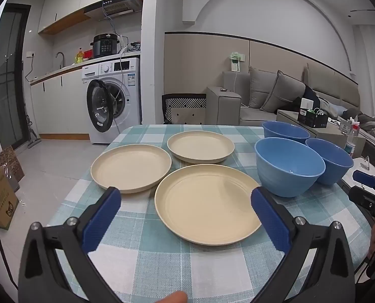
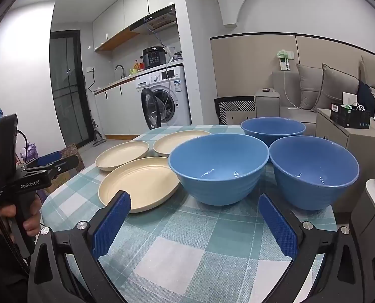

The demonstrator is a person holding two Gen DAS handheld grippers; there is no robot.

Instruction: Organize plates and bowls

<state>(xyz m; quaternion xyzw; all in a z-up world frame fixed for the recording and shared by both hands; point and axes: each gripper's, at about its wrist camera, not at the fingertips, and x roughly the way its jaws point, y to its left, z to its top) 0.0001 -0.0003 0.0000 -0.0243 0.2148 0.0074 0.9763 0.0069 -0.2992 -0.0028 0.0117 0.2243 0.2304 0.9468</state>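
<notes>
Three cream plates lie apart on a checked tablecloth point(image 1: 162, 260): a near plate point(image 1: 207, 203), a left plate point(image 1: 130, 168) and a far plate point(image 1: 200, 146). Three blue bowls stand upright to their right: a near bowl point(image 1: 288, 166), a right bowl point(image 1: 332, 160) and a far bowl point(image 1: 284, 131). My left gripper point(image 1: 186, 197) hangs open in front of the near plate, nothing between its blue pads. In the right wrist view my right gripper point(image 2: 195, 203) is open before the near bowl point(image 2: 219, 169) and the right bowl point(image 2: 313, 171), touching neither.
The table's left edge drops to a tiled floor with boxes point(image 1: 3, 197). A washing machine point(image 1: 114, 101) with its door open stands beyond. A sofa point(image 1: 276, 96) and a low cabinet point(image 2: 351, 136) sit behind and to the right of the table.
</notes>
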